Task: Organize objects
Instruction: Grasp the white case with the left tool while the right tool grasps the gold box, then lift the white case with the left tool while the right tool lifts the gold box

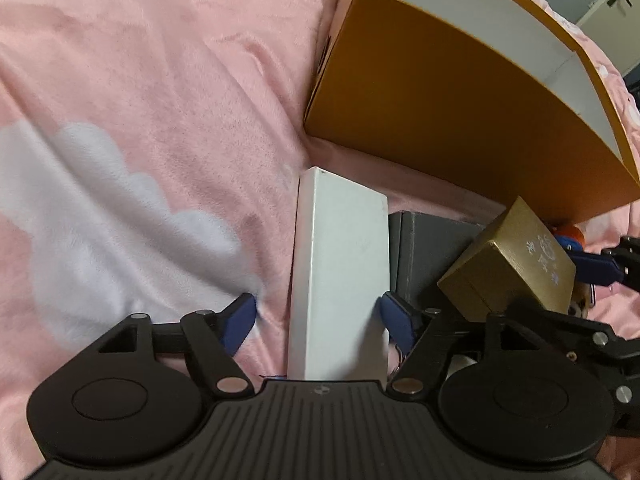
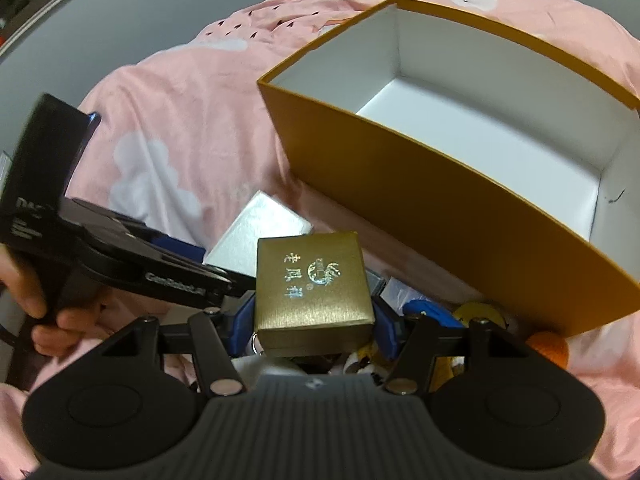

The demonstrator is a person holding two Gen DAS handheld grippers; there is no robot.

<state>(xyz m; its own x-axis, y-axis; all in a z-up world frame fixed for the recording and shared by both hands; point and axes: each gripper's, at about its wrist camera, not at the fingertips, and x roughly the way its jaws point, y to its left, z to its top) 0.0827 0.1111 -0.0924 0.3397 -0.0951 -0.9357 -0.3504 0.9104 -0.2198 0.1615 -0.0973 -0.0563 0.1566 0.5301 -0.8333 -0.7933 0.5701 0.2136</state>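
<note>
Surface: pink plush blanket (image 1: 168,92) with white cloud shapes, spread over a bed; grey floor at the upper left edge of the right wrist view.
Large box: open mustard-orange carton (image 2: 472,216) with a white inside, resting on the blanket, nothing seen inside the part in view; just beyond the pile of small things.
White box: tall, narrow white carton (image 1: 340,280), lying on the blanket between the left fingers, its long side running away from the camera.
Grey box: dark grey case (image 1: 424,256) just right of the white box, touching or nearly so.
Gold box: small brushed-gold cube (image 2: 314,288) with silver lettering on its lid, raised above the clutter, tilted in the left wrist view.
Silver box: small silver-white carton (image 2: 260,232) behind the gold one, on the blanket.
Small clutter: yellow, blue and orange items (image 2: 548,348) under and right of the gold box, too hidden to name.
Left gripper (image 1: 318,320): jaws apart, right pad at the white box's edge, left pad clear of it, no clamp.
Right gripper (image 2: 314,320): blue pads pressed on both sides of the gold box, clamped.
Hand (image 2: 36,304): wrapped around the left gripper's black handle at the left edge of the right wrist view.
</note>
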